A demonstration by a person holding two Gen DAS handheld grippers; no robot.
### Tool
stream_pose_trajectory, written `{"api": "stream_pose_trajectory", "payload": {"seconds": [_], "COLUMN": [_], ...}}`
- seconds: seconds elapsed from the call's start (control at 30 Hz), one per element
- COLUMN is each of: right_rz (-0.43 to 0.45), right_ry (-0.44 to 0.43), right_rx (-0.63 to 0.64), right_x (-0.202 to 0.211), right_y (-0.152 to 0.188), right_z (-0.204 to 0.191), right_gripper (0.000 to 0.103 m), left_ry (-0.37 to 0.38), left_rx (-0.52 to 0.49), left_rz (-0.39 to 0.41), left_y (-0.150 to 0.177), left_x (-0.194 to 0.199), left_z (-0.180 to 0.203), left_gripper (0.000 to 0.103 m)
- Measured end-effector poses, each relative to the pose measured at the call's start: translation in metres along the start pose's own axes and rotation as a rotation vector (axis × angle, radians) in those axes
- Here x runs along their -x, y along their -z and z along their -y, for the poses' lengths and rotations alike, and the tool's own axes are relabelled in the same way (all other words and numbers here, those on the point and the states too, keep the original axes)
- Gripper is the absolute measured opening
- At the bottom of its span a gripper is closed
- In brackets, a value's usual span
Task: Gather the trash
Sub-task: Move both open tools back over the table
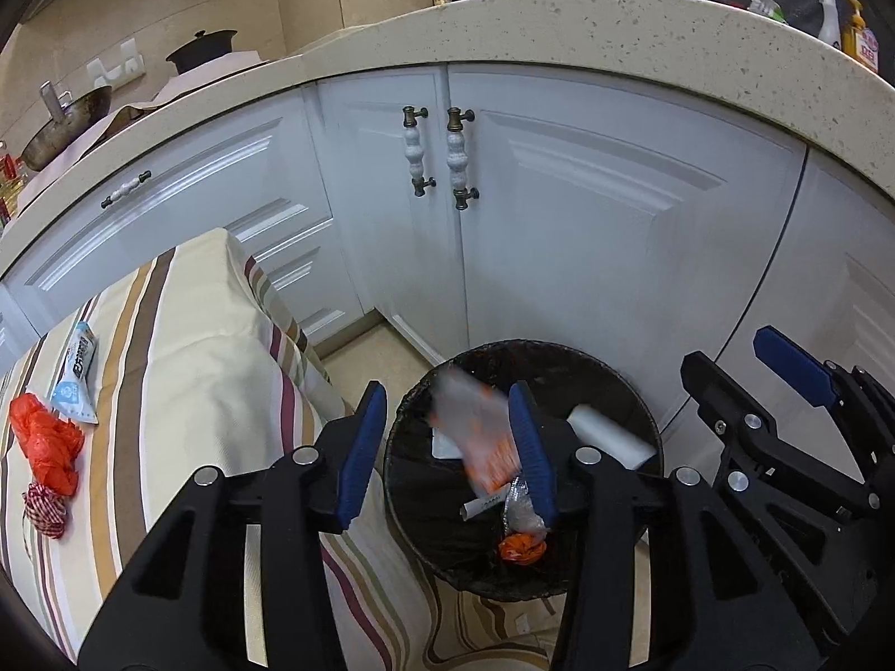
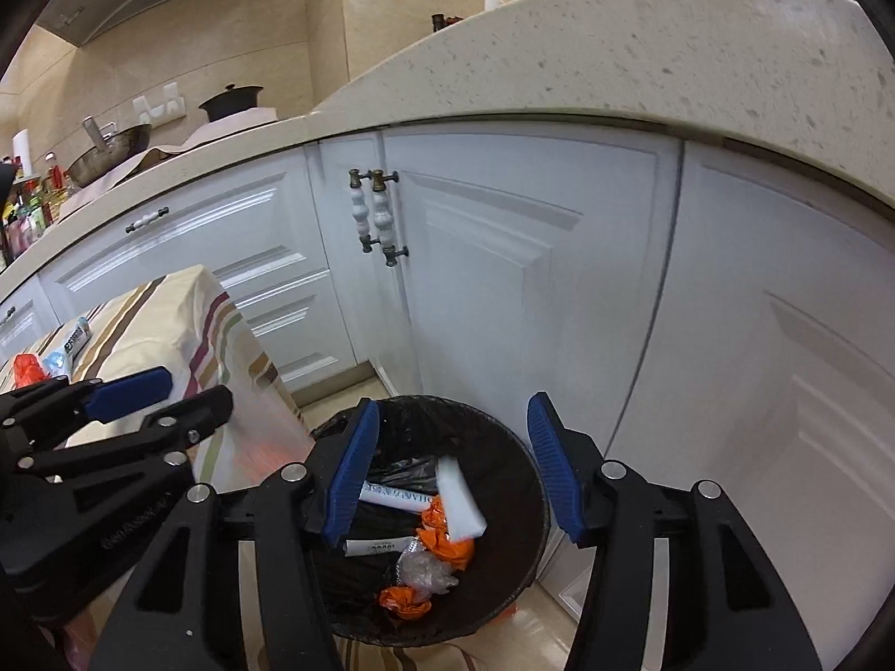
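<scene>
From the left wrist view, the left hand-held gripper (image 1: 450,450) is hanging over the round black bag-lined trash bin (image 1: 649,419) with its blue-padded jaws standing apart and released. A blurred grey-and-orange printed wrapper (image 1: 475,436) is showing just beside the right pad, over the bin mouth; whether it is touching the pad cannot be told. Inside the bin are lying a white rectangular foam block (image 1: 609,436), a crumpled clear plastic film (image 1: 523,514) and an orange crumpled scrap (image 1: 520,548). The bin is standing on the floor against the white panelled cabinet doors (image 1: 587,235). To the left, the bench covered in a striped cream cloth (image 1: 184,363) is carrying a blue-and-white squeezed tube (image 1: 75,374), a red crumpled plastic bag (image 1: 47,442) and a red-and-white checked cloth ball (image 1: 45,509). The right hand-held gripper (image 1: 744,363) is entering at the right edge.

From the right wrist view, the right hand-held gripper (image 2: 453,467) is also positioned over the trash bin (image 2: 520,537), jaws apart and holding nothing. The foam block (image 2: 458,497) is leaning inside the bin next to orange scraps (image 2: 444,539), a white printed paper roll (image 2: 375,547) and the clear film (image 2: 425,570). The left hand-held gripper (image 2: 168,391) is showing at the left, in front of the bench (image 2: 162,319).
</scene>
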State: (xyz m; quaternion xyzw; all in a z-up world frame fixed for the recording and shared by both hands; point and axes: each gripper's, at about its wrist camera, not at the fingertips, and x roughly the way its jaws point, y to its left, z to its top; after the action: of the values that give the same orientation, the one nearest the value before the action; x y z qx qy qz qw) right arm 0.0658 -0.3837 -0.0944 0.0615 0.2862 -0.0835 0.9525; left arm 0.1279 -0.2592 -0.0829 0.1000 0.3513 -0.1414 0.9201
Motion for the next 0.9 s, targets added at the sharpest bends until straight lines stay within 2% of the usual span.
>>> {"api": "stream_pose_trajectory", "payload": {"seconds": [0.1, 0.33, 0.6, 0.9], "right_rz": [0.006, 0.022, 0.058, 0.073], "right_ry": [0.005, 0.006, -0.014, -0.097], "right_rx": [0.000, -0.002, 0.015, 0.069], "right_x": [0.007, 0.017, 0.038, 0.050], "right_y": [0.001, -0.004, -0.011, -0.015], "right_z": [0.000, -0.005, -0.019, -0.065], "right_gripper": [0.055, 0.057, 0.059, 0.059], "left_ry": [-0.005, -0.023, -0.037, -0.106], "left_rx": [0.005, 0.032, 0.075, 0.146], "left_rz": [0.002, 0.032, 0.064, 0.078], "left_y": [0.000, -0.002, 0.001, 0.022], "left_x": [0.003, 0.019, 0.046, 0.080], "left_z": [-0.003, -0.015, -0.041, -0.097], "left_gripper": [0.052, 0.061, 0.064, 0.065]}}
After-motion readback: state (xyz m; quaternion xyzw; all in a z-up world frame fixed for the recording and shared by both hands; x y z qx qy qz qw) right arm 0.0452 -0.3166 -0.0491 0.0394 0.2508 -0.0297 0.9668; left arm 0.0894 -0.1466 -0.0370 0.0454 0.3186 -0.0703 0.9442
